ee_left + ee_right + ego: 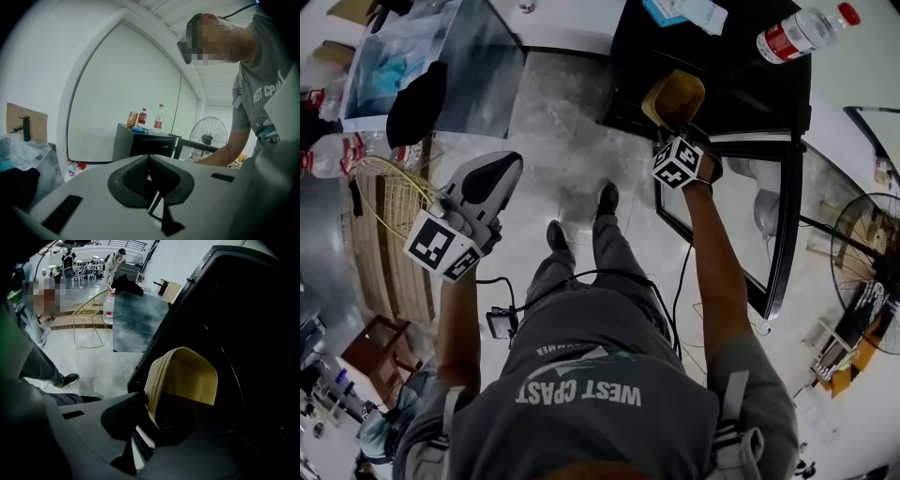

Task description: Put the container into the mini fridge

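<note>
My right gripper (682,128) is shut on the rim of a tan open container (675,96), tilted on its side at the mouth of the black mini fridge (722,80). In the right gripper view the container (187,376) lies against the fridge's dark inside (248,333), its rim pinched in my right gripper (149,405). The fridge's glass door (773,220) stands open to the right. My left gripper (508,167) is held out over the floor at the left, well away from the fridge, shut and empty. From the left gripper view (149,161) the fridge (151,144) appears across the room.
A bottle (802,33) and a blue item lie on the fridge top. A floor fan (867,272) stands to the right of the door. A yellow wire rack (389,197) and a grey cabinet (478,66) stand at the left. The person's shoes (606,199) rest on the concrete floor.
</note>
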